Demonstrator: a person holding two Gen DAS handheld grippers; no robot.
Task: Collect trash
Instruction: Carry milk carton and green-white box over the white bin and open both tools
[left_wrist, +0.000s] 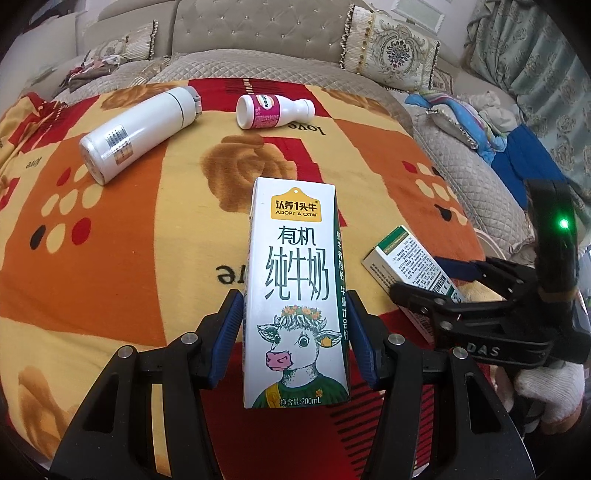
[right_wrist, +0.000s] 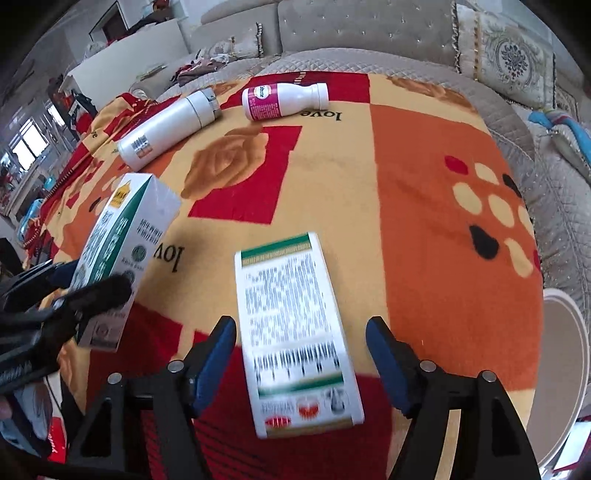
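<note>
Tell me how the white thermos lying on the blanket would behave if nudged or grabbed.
The white thermos lies on its side and is round, so a sideways nudge would probably roll it, though the soft blanket may slow it. Its smooth, glossy body looks slippery for pads. It looks rigid and is unlikely to crush.

Across the top of the frame runs a grey tufted sofa (left_wrist: 258, 33) carrying an embroidered cushion (left_wrist: 391, 55) with beaded trim. Below it spreads a blanket (left_wrist: 110, 258) in orange, red and cream squares. At upper right hangs a patterned curtain (left_wrist: 535, 74); daylight comes through a window (right_wrist: 26, 147) at far left.
</note>
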